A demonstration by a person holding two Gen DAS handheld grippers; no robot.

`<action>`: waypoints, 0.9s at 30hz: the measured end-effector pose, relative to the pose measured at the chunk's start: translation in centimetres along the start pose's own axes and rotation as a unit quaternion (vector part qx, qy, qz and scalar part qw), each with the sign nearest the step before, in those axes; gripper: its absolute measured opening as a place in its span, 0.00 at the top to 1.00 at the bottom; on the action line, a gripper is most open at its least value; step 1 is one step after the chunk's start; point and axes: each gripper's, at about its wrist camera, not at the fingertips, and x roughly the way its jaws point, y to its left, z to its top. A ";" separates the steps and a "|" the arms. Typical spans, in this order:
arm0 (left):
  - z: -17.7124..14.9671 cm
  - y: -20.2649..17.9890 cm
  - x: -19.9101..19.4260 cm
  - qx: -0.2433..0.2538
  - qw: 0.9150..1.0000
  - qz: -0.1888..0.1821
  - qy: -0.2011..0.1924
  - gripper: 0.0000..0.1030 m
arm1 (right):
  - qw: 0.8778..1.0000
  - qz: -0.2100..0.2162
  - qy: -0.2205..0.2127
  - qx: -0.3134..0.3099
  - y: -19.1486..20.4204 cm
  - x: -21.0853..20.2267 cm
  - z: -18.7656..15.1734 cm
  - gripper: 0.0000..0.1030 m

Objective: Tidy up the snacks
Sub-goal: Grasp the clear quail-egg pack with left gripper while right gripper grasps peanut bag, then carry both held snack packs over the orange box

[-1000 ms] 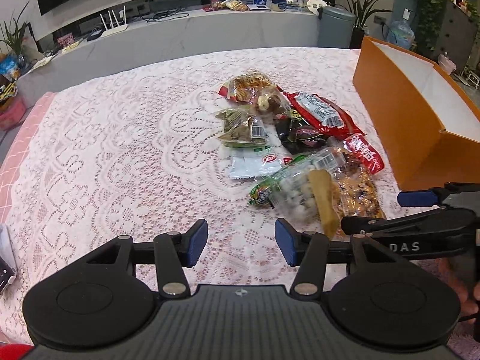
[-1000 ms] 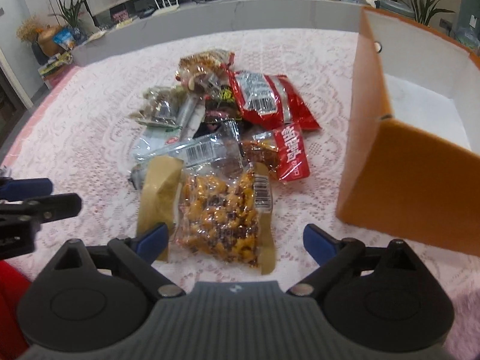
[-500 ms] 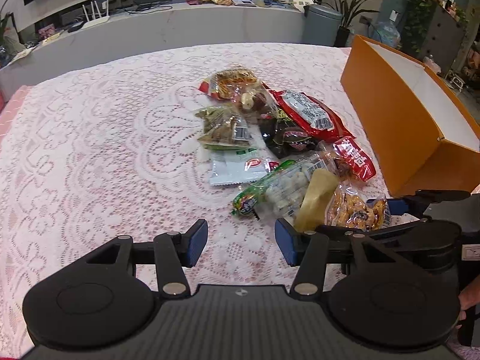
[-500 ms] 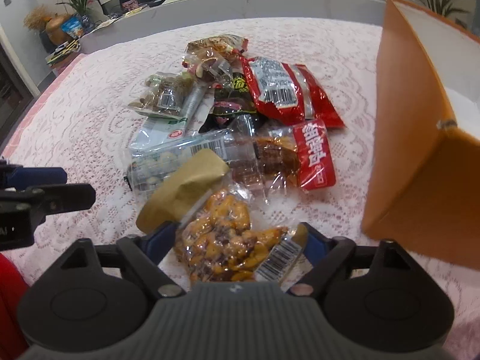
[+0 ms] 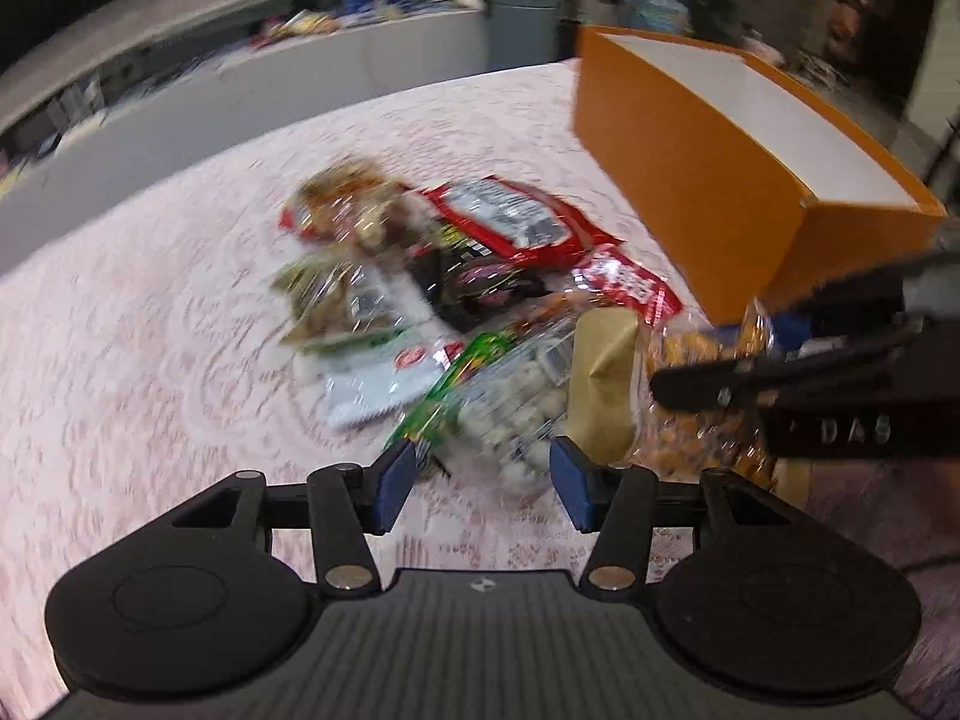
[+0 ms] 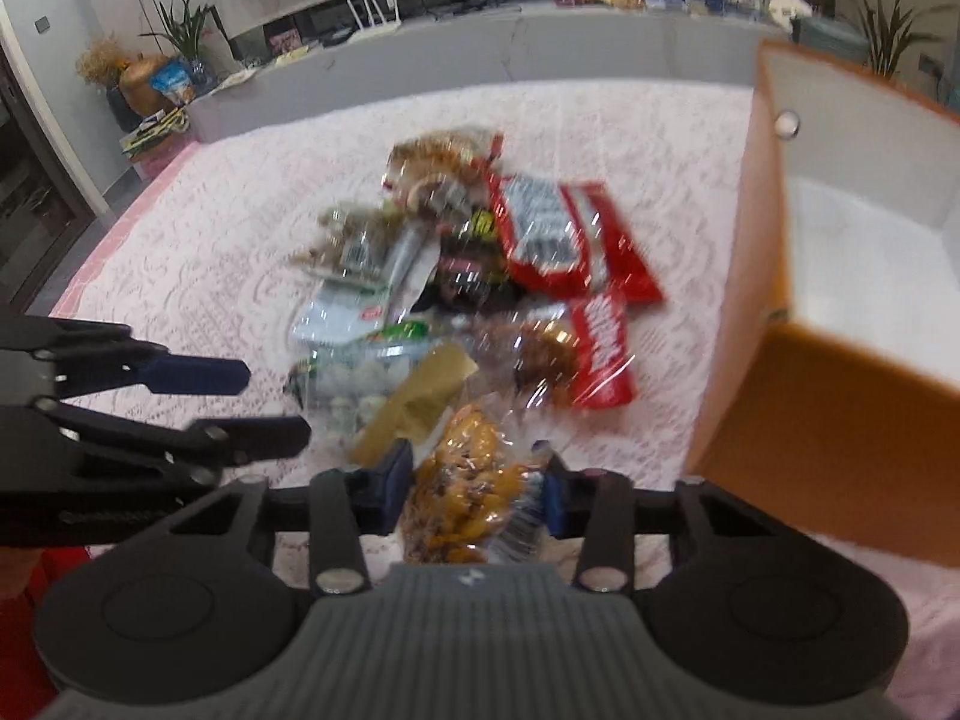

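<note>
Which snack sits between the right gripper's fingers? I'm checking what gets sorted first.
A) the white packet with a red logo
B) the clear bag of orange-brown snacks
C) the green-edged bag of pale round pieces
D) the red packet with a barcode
B: in the right wrist view the right gripper has its jaws closing on the clear bag of orange-brown snacks, which fills the gap between both blue pads; the other packets lie farther out on the lace tablecloth.
</note>
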 end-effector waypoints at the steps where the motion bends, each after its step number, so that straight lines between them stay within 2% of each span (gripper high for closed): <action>1: 0.1 -0.4 0.1 0.023 1.000 -0.001 -0.001 0.39 | 1.000 -0.010 -0.001 -0.004 -0.1 -0.2 0.1 0.68; 5: 0.7 -2.3 1.2 0.129 0.992 -0.003 0.004 0.33 | 1.000 -0.029 -0.002 -0.008 -1.0 -0.5 -0.3 0.68; 9: 0.7 -4.3 2.0 0.225 0.974 0.013 -0.004 0.26 | 1.000 -0.024 0.005 0.012 -2.2 -1.1 -0.7 0.66; 12: 0.6 -5.4 2.9 0.285 0.958 0.022 0.001 0.25 | 1.000 -0.024 0.008 0.014 -2.5 -1.2 -0.9 0.61; 14: 0.7 -5.8 4.0 0.319 0.947 0.032 0.013 0.25 | 1.000 -0.024 0.012 0.005 -2.3 -1.2 -1.0 0.57; 16: 0.6 -5.9 4.8 0.336 0.941 0.036 0.022 0.21 | 1.000 -0.018 0.017 0.001 -2.3 -1.1 -1.1 0.54; 21: 1.5 -5.8 6.1 0.346 0.937 0.022 0.043 0.21 | 0.999 0.012 0.039 0.020 -3.0 -0.8 -1.3 0.52; 25: 1.6 -5.5 6.3 0.335 0.940 0.015 0.058 0.21 | 0.998 0.041 0.052 0.019 -3.0 -1.0 -1.3 0.62; 27: 1.7 -5.5 6.3 0.333 0.941 0.013 0.061 0.21 | 0.996 0.060 0.065 0.006 -2.6 -1.2 -1.3 0.70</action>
